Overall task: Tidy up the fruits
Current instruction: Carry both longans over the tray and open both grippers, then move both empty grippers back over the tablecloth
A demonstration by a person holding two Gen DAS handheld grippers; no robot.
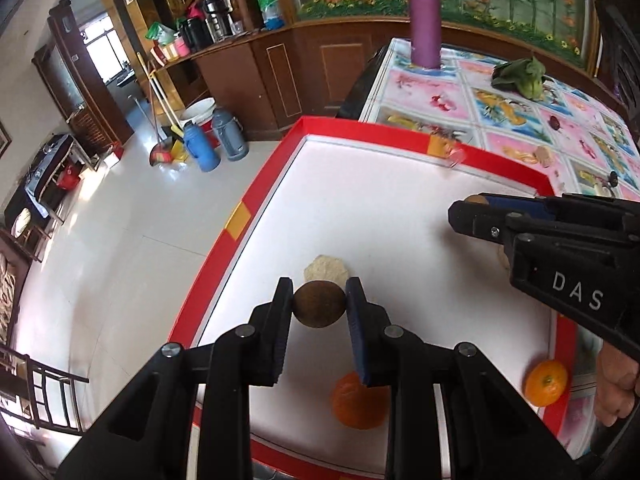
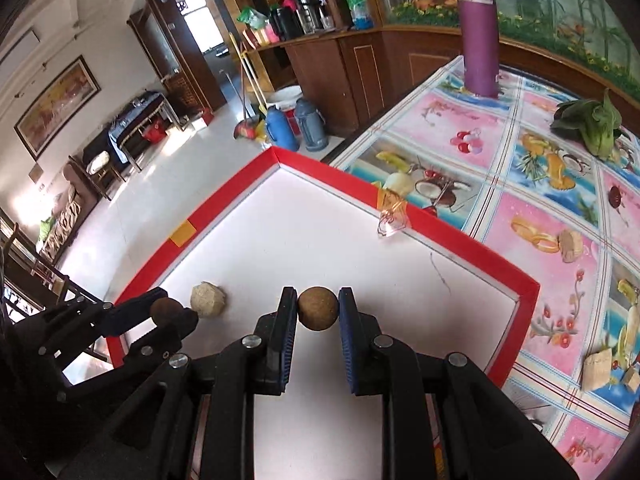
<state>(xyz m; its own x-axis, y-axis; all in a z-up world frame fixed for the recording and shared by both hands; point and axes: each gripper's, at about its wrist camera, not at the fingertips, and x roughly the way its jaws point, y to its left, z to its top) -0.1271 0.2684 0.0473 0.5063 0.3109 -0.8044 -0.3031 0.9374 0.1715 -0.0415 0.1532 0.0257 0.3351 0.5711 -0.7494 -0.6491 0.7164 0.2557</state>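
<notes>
My left gripper [image 1: 319, 298] is shut on a dark brown round fruit [image 1: 319, 305], held above the white board [image 1: 400, 208] with a red rim. A pale beige lump [image 1: 325, 269] lies on the board just beyond it. Two oranges rest on the board: one [image 1: 354, 408] under the left fingers, one [image 1: 546, 383] at the right rim. My right gripper [image 2: 318, 300] is shut on a lighter brown round fruit [image 2: 318, 308]. In the right wrist view the left gripper [image 2: 176, 312] shows at the lower left with its dark fruit [image 2: 165, 309] beside the beige lump [image 2: 207, 299].
The board lies on a table with a fruit-print cloth [image 2: 540, 208]. A purple flask [image 2: 478, 32] and a leafy green vegetable [image 2: 592, 124] stand at the far end. Small scraps [image 2: 570, 245] lie on the cloth. The floor drops off to the left past the board's edge.
</notes>
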